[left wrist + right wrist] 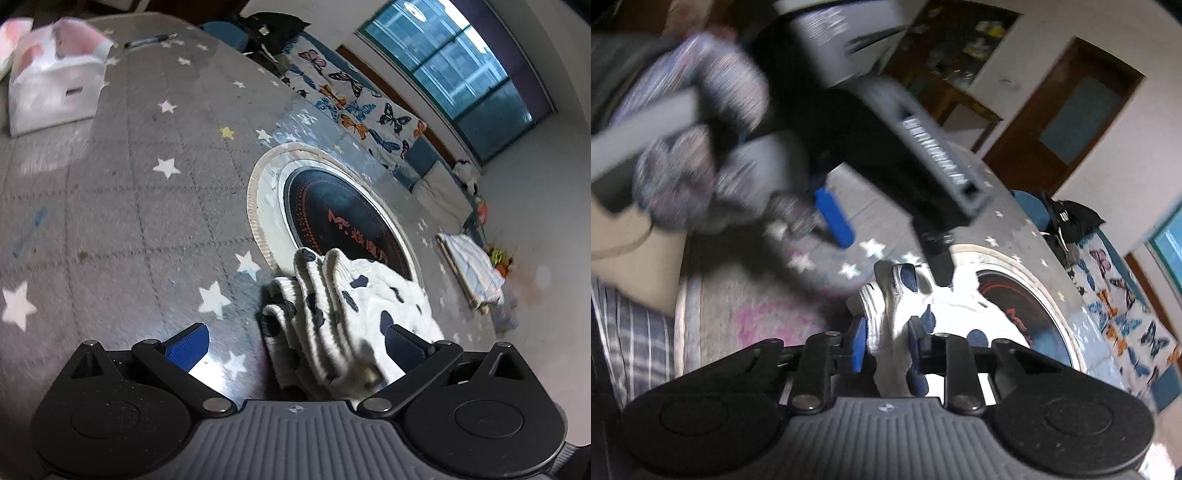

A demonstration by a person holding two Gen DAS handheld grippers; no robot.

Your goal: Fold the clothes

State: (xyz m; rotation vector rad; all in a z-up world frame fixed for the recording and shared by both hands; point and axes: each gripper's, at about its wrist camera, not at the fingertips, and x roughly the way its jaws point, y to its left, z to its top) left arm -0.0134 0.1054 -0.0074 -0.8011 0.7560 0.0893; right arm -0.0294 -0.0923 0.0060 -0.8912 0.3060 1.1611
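Note:
A white knit garment with dark blue spots [343, 306] lies bunched on the grey star-patterned table [129, 184], partly over a round black cooktop [332, 206]. My left gripper [295, 343] is open, its blue pads wide apart with the garment's ribbed folds between them. My right gripper [886, 343] is shut on a bunch of the same garment [890, 314]. In the right wrist view the left gripper [890, 258] shows blurred above the garment, held by a gloved hand [713, 155].
A white plastic bag [55, 81] sits at the table's far left. Folded pale cloth [472, 269] lies at the right edge. A butterfly-print cover [354, 99] and dark clothes [273, 29] lie beyond the table. A window [461, 66] is behind.

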